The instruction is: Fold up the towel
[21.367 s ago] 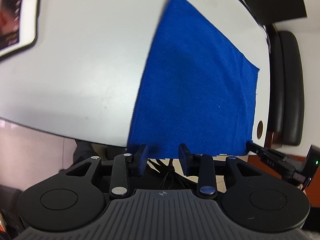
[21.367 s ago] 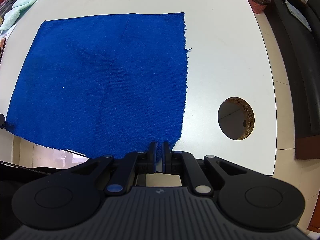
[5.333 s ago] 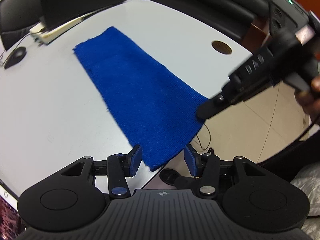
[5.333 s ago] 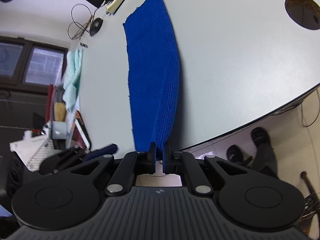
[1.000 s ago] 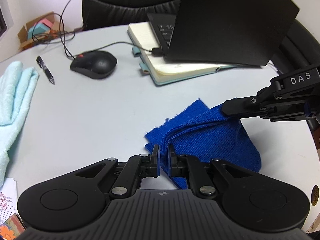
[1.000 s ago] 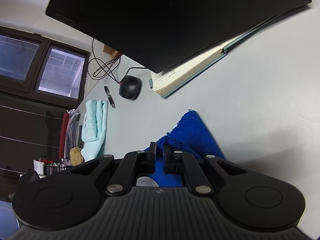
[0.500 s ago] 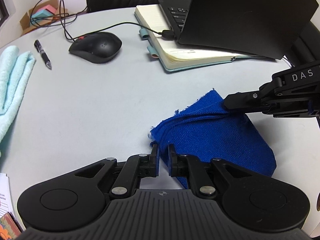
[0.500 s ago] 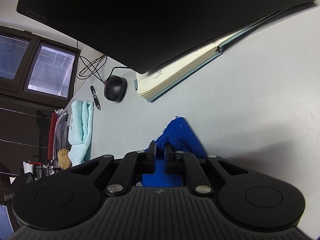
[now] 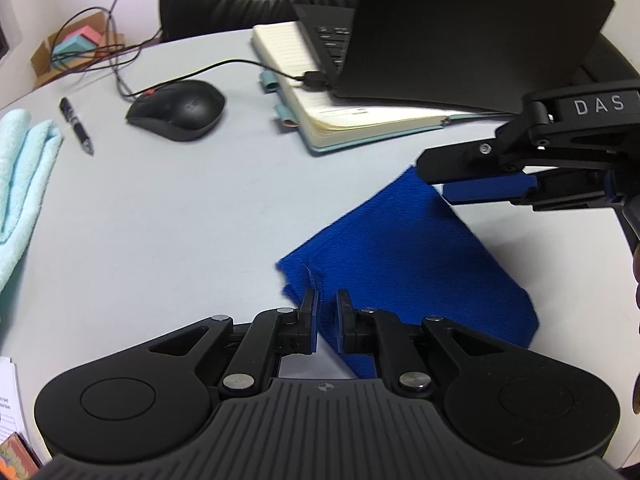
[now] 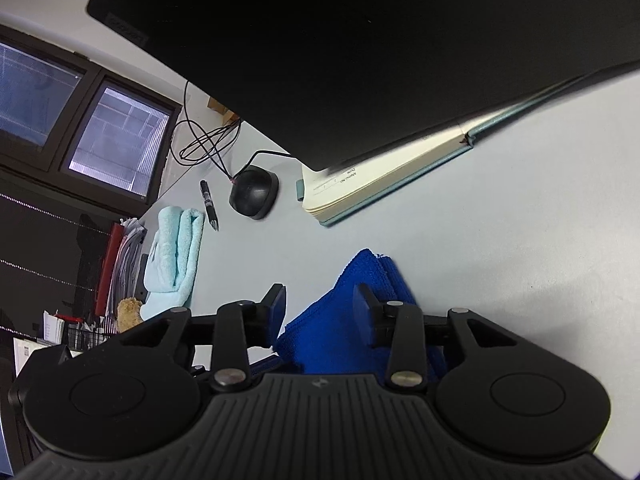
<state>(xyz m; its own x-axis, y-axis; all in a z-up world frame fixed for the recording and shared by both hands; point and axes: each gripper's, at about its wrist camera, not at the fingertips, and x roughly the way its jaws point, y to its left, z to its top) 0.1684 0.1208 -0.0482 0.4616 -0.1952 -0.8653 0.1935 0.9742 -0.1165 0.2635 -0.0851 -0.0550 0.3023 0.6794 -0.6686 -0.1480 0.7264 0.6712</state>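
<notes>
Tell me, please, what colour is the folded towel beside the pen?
Pale aqua towel, seen best in the right wrist view.

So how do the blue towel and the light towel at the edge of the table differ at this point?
The blue towel is dark blue, folded into a flat compact stack between the two grippers; the light towel is pale aqua, loosely rolled into soft ridges. The blue one lies near the notebook, the light one beyond the pen. Both rest on the table.

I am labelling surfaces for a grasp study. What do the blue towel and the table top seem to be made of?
Blue towel: soft woven or knitted cloth, probably microfibre or terry; matte, fine ribbed texture, frayed corner, stacked layers.
Table top: smooth hard pale grey surface, likely laminate; a faint sheen, no visible grain.
</notes>
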